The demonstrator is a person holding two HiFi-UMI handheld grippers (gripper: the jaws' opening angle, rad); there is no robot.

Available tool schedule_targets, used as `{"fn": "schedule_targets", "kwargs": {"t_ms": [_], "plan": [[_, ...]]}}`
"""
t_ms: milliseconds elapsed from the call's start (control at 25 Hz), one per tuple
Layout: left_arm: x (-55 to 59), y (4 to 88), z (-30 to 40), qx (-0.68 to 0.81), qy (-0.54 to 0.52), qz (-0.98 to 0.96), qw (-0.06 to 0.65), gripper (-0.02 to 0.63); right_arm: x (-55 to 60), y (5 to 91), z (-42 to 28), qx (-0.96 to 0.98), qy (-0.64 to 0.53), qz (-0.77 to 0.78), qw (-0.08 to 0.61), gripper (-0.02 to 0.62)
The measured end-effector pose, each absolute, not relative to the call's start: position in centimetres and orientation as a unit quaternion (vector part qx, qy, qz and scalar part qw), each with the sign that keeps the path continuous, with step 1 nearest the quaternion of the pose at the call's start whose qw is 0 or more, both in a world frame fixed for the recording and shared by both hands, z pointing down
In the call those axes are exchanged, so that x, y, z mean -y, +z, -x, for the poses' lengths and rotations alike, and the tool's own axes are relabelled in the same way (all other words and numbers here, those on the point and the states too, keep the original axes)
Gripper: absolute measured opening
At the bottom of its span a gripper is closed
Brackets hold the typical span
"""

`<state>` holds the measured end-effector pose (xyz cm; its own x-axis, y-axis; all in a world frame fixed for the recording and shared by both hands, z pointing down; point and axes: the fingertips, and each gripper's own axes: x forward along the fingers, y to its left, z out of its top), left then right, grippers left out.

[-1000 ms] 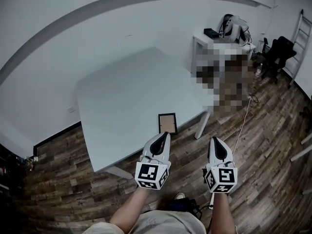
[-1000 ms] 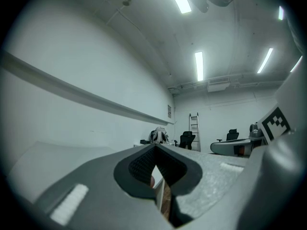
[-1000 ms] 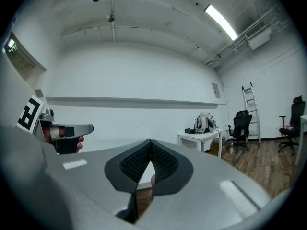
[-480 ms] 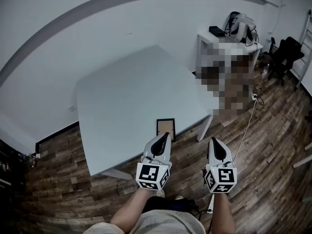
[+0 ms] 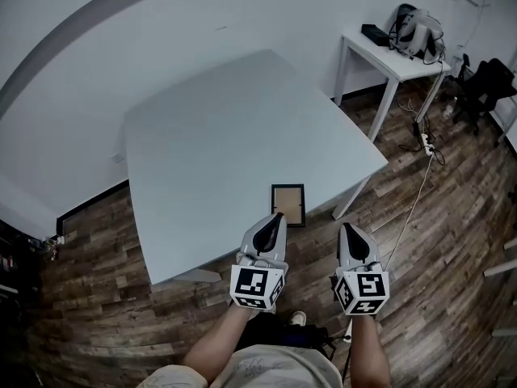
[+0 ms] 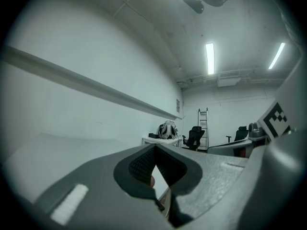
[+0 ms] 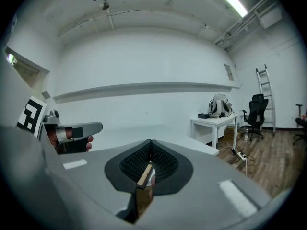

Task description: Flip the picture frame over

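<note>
A dark-rimmed picture frame [image 5: 288, 204] with a brown inside lies flat on the grey table [image 5: 218, 136], close to its front edge. My left gripper [image 5: 277, 216] is shut with nothing in it; its tip hangs just short of the frame's near edge and points at it. To the right, my right gripper [image 5: 346, 226] is also shut and holds nothing, over the wooden floor beyond the table's front corner. In the left gripper view the jaw tips [image 6: 154, 147] meet. The right gripper view shows its jaws [image 7: 150, 141] together and the left gripper [image 7: 72, 132] off to the left.
A white side table [image 5: 386, 58] with a bag [image 5: 416, 29] stands at the back right. A black office chair [image 5: 486, 86] is beyond it. A power strip and cable [image 5: 426, 142] lie on the wooden floor. A ladder [image 6: 203, 127] leans on the far wall.
Both grippers have sunk and come nearer to the table's front edge. The left tip is now closer to the frame. Both stay shut.
</note>
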<state>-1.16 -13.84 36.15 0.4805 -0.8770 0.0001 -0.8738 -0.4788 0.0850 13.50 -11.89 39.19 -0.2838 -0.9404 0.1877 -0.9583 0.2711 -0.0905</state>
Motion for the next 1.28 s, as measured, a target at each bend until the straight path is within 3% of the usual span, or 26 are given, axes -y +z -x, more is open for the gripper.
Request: {"fn": "schedule_targets", "kwargs": {"t_ms": [400,640,840,960,1280], "plan": [[15.5,39.8,2.1,0.517,-0.014,-0.856,0.016,0.000,14.6,47.5,-9.3,0.804,0.240,-0.544,0.015,0.029],[16.1,41.9,2.3,0.517,-0.005,-0.856,0.026,0.000,16.2,53.4,-8.2,0.783,0.372,-0.495,-0.053,0.144],[16.1,43.1,2.7,0.522,-0.011,-0.853,0.018,0.001,17.0,57.2,-7.8,0.749,0.474,-0.435,-0.159,0.238],[16.4,43.7,3.2,0.519,-0.014,-0.854,0.019,0.000,18.4,57.6,-6.6,0.751,0.491,-0.385,-0.218,0.258],[16.8,45.6,3.4,0.520,-0.006,-0.854,0.019,0.000,19.1,60.6,-6.2,0.708,0.534,-0.370,-0.276,0.242]]}}
